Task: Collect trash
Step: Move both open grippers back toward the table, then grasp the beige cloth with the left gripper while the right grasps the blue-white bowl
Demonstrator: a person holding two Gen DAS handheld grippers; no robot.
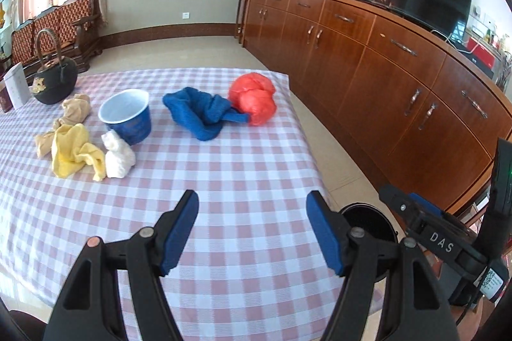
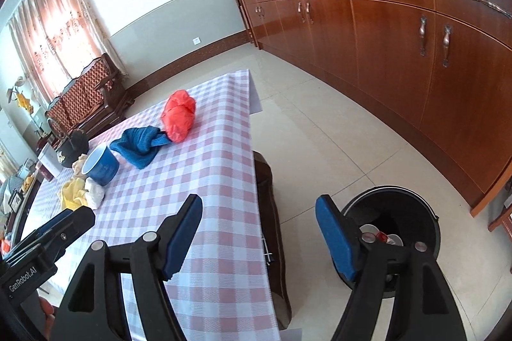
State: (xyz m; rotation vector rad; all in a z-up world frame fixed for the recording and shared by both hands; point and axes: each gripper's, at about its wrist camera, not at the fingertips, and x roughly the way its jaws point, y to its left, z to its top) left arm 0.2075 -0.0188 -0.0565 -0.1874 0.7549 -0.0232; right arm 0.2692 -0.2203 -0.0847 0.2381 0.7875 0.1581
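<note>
Both grippers, left gripper (image 1: pixel 252 232) and right gripper (image 2: pixel 259 235), spread, empty. I judge crumpled red plastic bag (image 1: pixel 252 99) near tablecloth's far right corner light, slippery; pinch a fold

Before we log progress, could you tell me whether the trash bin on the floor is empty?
No, the trash bin already holds a few discarded items.

My right gripper (image 2: pixel 259 237) hangs with its jaws apart and nothing between them, over the checked table's (image 2: pixel 224 181) edge. Below its right finger the black bin (image 2: pixel 425 213) on the floor holds scraps. Farther along the cloth lie a red bag (image 2: pixel 178 114), blue towel (image 2: pixel 139 146) and blue cup (image 2: pixel 101 167).
</note>
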